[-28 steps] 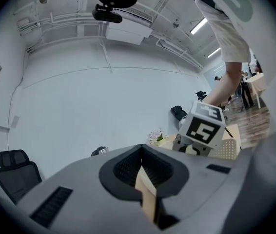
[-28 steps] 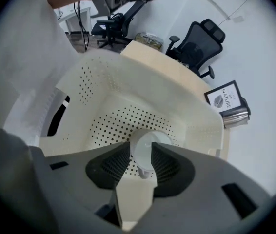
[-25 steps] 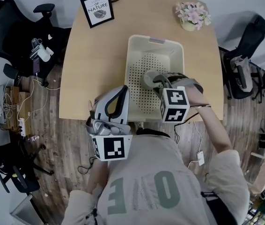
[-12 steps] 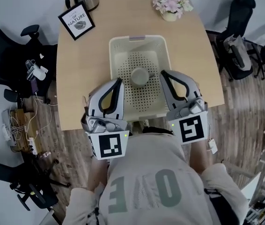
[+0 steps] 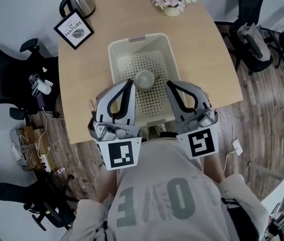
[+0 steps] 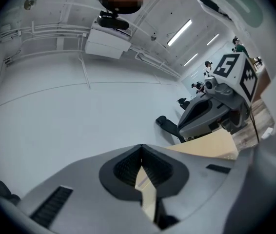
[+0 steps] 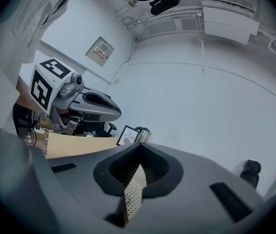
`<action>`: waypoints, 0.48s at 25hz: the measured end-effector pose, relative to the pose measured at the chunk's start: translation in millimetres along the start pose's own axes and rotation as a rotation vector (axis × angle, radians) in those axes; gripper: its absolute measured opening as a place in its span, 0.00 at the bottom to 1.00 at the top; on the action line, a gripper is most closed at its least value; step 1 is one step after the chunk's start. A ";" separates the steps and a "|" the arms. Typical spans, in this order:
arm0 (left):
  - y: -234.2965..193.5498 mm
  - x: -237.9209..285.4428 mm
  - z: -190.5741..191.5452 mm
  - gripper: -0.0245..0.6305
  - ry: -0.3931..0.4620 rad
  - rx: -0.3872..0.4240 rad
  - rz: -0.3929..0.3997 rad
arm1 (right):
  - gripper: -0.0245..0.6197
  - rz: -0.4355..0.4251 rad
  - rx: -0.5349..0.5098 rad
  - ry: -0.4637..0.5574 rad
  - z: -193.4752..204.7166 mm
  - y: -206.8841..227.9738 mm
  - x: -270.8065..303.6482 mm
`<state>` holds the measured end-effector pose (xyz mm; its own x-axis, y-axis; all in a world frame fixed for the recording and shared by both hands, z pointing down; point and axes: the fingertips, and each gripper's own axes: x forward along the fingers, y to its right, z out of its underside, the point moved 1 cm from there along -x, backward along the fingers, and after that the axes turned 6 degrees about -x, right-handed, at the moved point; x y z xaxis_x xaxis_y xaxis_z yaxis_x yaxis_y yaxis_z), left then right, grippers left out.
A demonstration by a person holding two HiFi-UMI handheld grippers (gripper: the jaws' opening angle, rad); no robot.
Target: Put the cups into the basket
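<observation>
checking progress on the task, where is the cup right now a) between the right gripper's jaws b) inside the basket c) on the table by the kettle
b: the cup rests on the perforated floor of the basket.

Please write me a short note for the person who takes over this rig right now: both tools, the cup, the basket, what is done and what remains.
Left tool: shut, empty, at the basket's near left side.
Right tool: shut, empty, at the basket's near right side.
One grey cup sits inside the basket, free of both tools.
Done: that cup is in.
Left: no other cup shows on the table; probably nothing, but check first.
</observation>
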<state>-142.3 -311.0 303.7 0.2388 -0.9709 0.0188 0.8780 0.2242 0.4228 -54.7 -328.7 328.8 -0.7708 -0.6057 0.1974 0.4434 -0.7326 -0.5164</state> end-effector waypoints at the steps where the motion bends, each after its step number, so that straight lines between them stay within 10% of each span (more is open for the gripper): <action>1: 1.6 0.3 -1.2 0.05 0.005 0.003 0.000 | 0.04 -0.001 -0.004 -0.001 0.6 0.0 -0.7; 12: 18.3 -2.2 1.6 0.05 0.033 -0.039 0.021 | 0.04 -0.013 -0.040 0.000 -1.2 -3.6 -4.2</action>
<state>-127.4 -304.9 312.8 0.2703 -0.9628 -0.0030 0.8881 0.2481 0.3870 -53.6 -323.2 328.9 -0.7763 -0.5965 0.2039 0.4153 -0.7273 -0.5464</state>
